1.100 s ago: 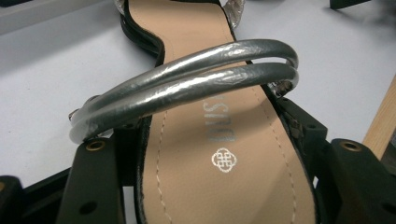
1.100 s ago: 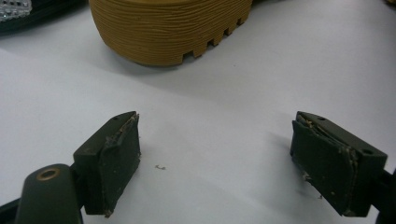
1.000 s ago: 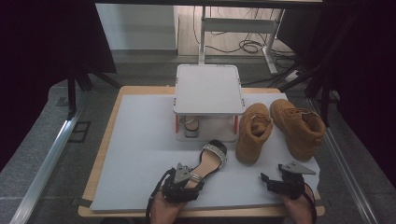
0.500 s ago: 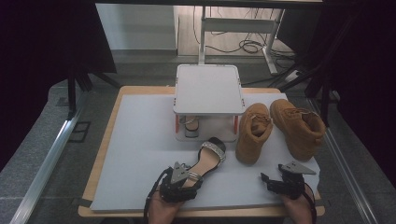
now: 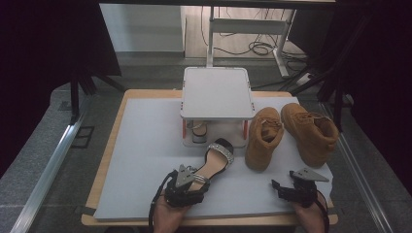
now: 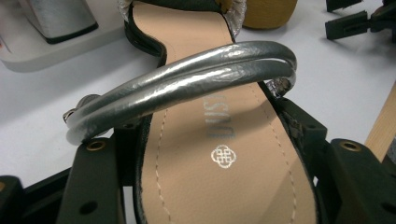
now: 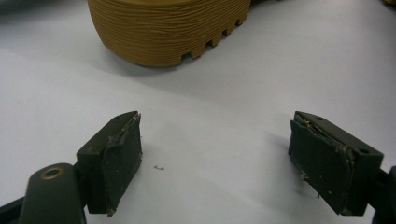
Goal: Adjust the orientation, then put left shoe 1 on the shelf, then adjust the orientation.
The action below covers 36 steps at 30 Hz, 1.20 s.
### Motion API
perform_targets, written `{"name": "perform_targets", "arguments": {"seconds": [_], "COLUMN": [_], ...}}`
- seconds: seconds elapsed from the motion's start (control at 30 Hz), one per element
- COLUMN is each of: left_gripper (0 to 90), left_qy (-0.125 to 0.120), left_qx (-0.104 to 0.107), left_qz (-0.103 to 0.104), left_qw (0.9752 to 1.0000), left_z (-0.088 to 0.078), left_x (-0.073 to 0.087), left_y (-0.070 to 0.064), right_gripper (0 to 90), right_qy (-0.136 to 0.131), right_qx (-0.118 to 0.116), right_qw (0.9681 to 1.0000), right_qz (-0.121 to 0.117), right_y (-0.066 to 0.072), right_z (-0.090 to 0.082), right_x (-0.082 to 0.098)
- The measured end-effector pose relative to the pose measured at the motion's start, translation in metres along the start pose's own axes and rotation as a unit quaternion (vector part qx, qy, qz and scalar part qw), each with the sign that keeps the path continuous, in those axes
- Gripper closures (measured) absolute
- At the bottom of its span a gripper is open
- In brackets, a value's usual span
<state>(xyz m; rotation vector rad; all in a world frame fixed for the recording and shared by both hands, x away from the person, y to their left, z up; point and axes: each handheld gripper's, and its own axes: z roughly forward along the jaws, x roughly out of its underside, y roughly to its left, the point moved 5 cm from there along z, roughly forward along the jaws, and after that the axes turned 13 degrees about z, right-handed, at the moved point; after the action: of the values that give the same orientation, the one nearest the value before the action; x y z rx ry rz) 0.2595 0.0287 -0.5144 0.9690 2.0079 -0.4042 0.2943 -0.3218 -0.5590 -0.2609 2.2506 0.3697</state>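
A black sandal (image 5: 216,158) with a silver ankle strap and a tan insole (image 6: 210,163) lies on the white mat, toe pointing away from me. My left gripper (image 5: 191,183) is shut on its heel end, one jaw on each side under the strap (image 6: 187,84). At the front right, my right gripper (image 5: 278,187) rests low over the mat, open, with bare mat between its pads (image 7: 116,158). The ribbed sole of a tan boot (image 7: 168,28) lies just beyond it.
Two tan boots (image 5: 262,138) (image 5: 311,133) stand at the right of the mat (image 5: 145,145). A small white two-level stand (image 5: 217,92) sits mid-table, with a second sandal (image 5: 198,131) under its top. The wooden table edge (image 5: 104,165) frames the mat.
My left gripper and the sandal in it have shifted very slightly, the toe a little farther from me. The right gripper has stayed where it was.
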Motion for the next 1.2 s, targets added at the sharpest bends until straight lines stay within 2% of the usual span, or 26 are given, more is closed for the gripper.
{"name": "perform_targets", "arguments": {"seconds": [0.4, 1.0, 1.2], "left_gripper": [38.8, 38.8, 38.8], "left_qy": [-0.007, -0.017, -0.017], "left_qx": [-0.009, -0.025, -0.034], "left_qz": [-0.011, -0.035, -0.037], "left_qw": [0.9999, 0.9989, 0.9986], "left_z": [0.008, 0.038, 0.050], "left_x": [-0.013, -0.031, -0.039], "left_y": [0.011, 0.028, 0.033], "right_gripper": [17.7, 17.9, 18.0], "right_qy": [-0.001, -0.001, -0.001], "right_qx": [0.000, 0.000, 0.000], "right_qw": [1.0000, 1.0000, 1.0000], "right_qz": [0.000, 0.001, 0.001], "right_y": [0.000, 0.000, 0.000], "right_z": [0.000, 0.000, 0.000], "right_x": [0.000, 0.000, 0.000]}}
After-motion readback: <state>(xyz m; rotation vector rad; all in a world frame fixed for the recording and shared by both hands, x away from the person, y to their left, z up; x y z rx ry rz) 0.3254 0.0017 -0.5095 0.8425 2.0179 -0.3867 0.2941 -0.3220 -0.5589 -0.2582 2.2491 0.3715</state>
